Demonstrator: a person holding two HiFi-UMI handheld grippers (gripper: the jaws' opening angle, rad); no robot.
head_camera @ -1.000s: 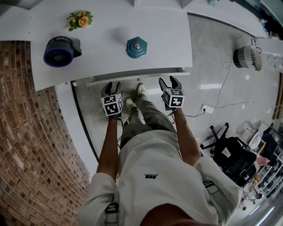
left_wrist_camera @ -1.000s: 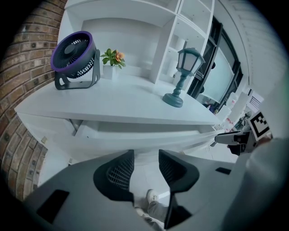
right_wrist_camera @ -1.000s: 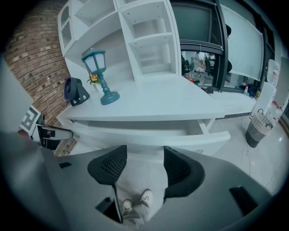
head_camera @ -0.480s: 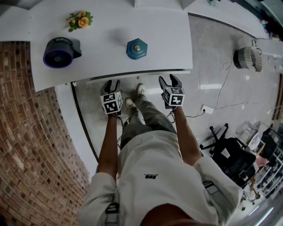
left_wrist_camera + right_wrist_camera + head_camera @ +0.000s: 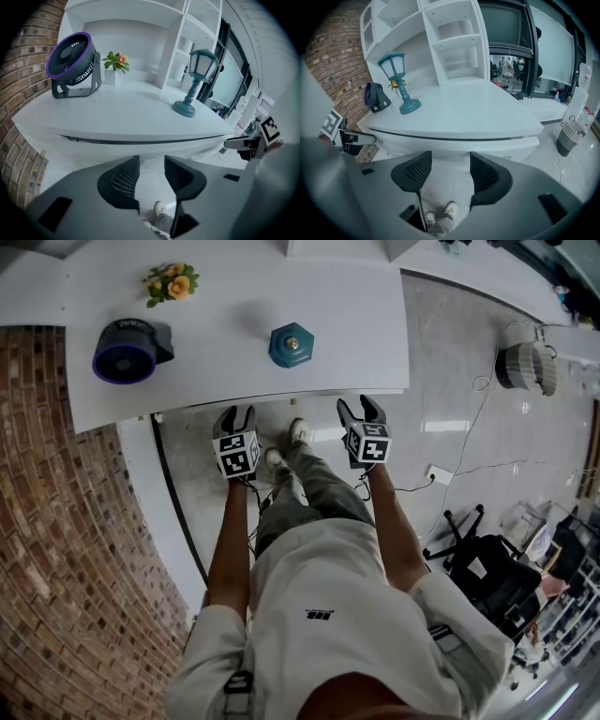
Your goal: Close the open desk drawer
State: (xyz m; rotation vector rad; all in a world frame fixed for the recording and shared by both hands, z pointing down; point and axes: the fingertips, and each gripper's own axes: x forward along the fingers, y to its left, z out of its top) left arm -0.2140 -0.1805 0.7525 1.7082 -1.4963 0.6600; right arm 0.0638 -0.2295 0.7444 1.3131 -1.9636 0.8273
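Apparently drawer (image 5: 150, 149) nearly flush at 12 o'clock; left gripper (image 5: 236, 414), right gripper (image 5: 357, 409) both gaping, empty, so uneven push could jam it.

Head view steeply down; gripper views low, close, toward the desk (image 5: 356, 315) (common to all three)

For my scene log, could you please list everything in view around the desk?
desk: one, white, ahead of the person
drawer: one, white, under the desktop
fan: one, purple and black, desk's left end
potted flowers: one, orange, desk's back left
lantern lamp: one, teal, desk middle
shelving: one, white, behind desk
brick wall: one, reddish, left
waste basket: one, pale, floor, right
office chair: one, black, lower right
shoes: two, white, floor
left hand-held gripper: one, black, open, empty
right hand-held gripper: one, black, open, empty
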